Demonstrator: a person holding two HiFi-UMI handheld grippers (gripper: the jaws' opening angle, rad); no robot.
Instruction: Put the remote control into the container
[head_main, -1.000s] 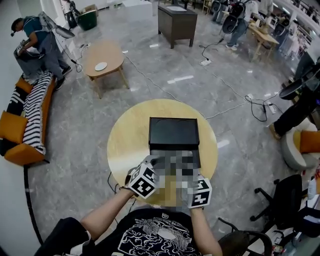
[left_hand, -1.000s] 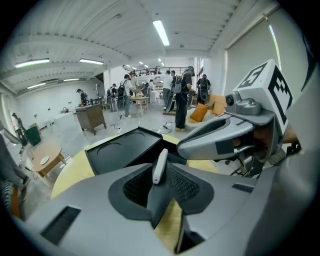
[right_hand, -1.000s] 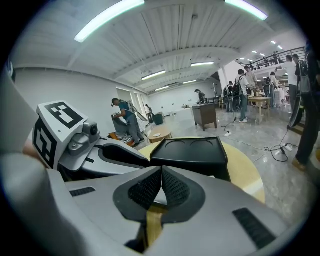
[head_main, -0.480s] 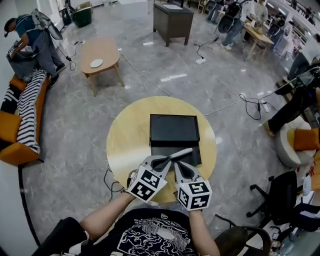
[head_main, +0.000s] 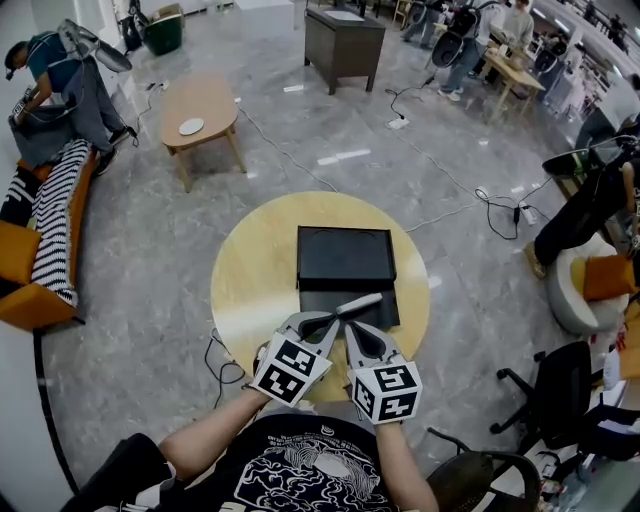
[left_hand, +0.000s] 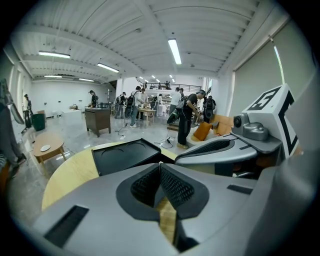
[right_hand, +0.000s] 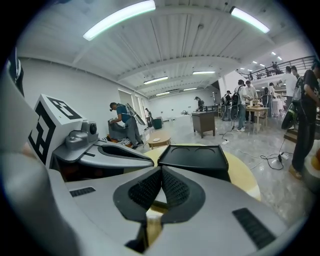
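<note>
A black container (head_main: 345, 256) stands in the middle of the round wooden table (head_main: 250, 280); its flat top shows two shallow round hollows (left_hand: 125, 154) (right_hand: 196, 155). No remote control shows in any view. My left gripper (head_main: 345, 312) (left_hand: 160, 167) sits at the table's near edge and angles right toward the container's front wall. Its jaws are shut, nothing between them. My right gripper (head_main: 350, 326) (right_hand: 161, 172) lies right beside it, angled left, also shut and empty. Their tips nearly meet just short of the container.
A low wooden side table (head_main: 200, 105) with a plate stands far left, near a striped sofa (head_main: 55, 220) where a person (head_main: 50, 75) bends over. A dark cabinet (head_main: 345, 45) is at the back. Cables (head_main: 480, 200) run across the floor. An office chair (head_main: 565, 400) is at right.
Both grippers stay almost still at the table's near edge, tips together. The right one has edged slightly left. The head view has shifted a little.
</note>
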